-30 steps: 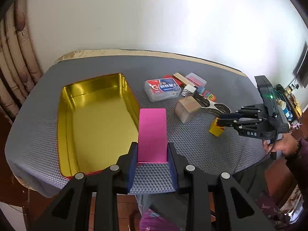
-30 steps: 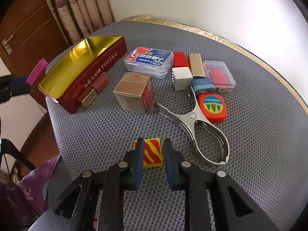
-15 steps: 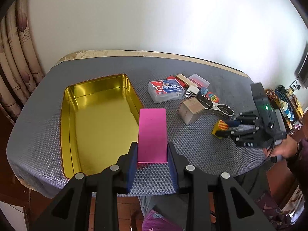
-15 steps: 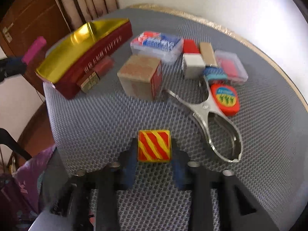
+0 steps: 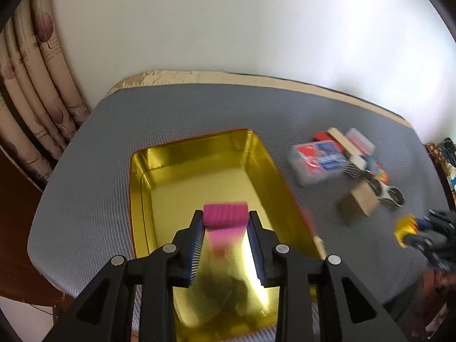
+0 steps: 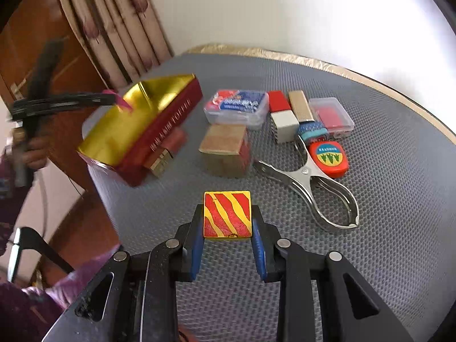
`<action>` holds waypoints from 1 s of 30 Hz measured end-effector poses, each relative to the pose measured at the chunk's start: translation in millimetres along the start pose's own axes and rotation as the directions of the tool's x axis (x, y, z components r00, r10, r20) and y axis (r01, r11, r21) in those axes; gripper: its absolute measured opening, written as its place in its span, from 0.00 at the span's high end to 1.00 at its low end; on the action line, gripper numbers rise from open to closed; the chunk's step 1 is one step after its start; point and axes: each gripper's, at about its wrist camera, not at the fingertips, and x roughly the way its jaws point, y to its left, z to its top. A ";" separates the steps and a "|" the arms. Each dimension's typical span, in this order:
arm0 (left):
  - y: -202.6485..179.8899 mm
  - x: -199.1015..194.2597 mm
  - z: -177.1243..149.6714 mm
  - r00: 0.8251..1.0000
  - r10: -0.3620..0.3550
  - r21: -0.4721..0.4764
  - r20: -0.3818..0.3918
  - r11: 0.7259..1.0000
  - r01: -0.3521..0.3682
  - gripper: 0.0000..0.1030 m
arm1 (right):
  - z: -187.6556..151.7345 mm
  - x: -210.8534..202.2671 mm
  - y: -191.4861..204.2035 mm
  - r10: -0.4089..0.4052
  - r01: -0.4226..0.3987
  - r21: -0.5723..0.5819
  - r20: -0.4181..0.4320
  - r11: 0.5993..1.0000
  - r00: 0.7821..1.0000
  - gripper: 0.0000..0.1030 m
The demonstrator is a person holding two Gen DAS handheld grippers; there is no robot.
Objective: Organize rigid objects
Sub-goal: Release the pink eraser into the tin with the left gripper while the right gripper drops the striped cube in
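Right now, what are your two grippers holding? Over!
Left gripper shut on pink block, over the gold tin. Right gripper shut on striped block, above the mat. Nothing in the way.

Layout: open tin [image 6: 136,131] at left of table mat [image 6: 399,188], loose items clustered to its right.

Right wrist view: two small boxes [image 6: 166,154] lie against the tin's right wall. Cardboard cube [image 6: 225,149] sits right of them; clear lidded case [image 6: 236,108] behind the cube. Right of that case, two small blocks [image 6: 282,115], a flat bar [image 6: 300,105] and a second clear case [image 6: 332,116] sit side by side. Metal clamp [image 6: 310,182] lies before this row, a tape measure [image 6: 329,158] just beside it. Left gripper [image 5: 225,228] holds a flat block [image 5: 225,215] over the tin's interior; right gripper [image 6: 228,228] holds a striped tile [image 6: 227,213] above the mat, before the cube.
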 end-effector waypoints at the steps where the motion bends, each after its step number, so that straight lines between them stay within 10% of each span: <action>1: 6.3 12.3 5.6 0.999 0.038 -0.005 -0.013 0.999 -0.038 0.70 | 0.4 -2.9 2.0 0.012 -0.012 0.007 0.008 1.000 1.000 0.73; 9: 33.0 47.1 23.0 0.992 0.118 -0.051 -0.040 0.991 -0.120 0.70 | 10.7 -4.3 16.0 0.053 -0.054 0.022 0.030 0.998 0.998 0.73; 15: 46.2 -11.9 13.5 0.990 0.097 -0.184 0.103 0.980 -0.077 0.67 | 35.7 -4.8 35.4 0.108 -0.108 0.011 0.053 0.994 0.993 0.73; 30: 62.3 -78.8 -102.9 0.945 0.300 -0.416 0.131 0.882 -0.222 0.61 | 169.0 121.0 156.3 0.189 -0.190 -0.060 -0.020 0.980 0.982 0.73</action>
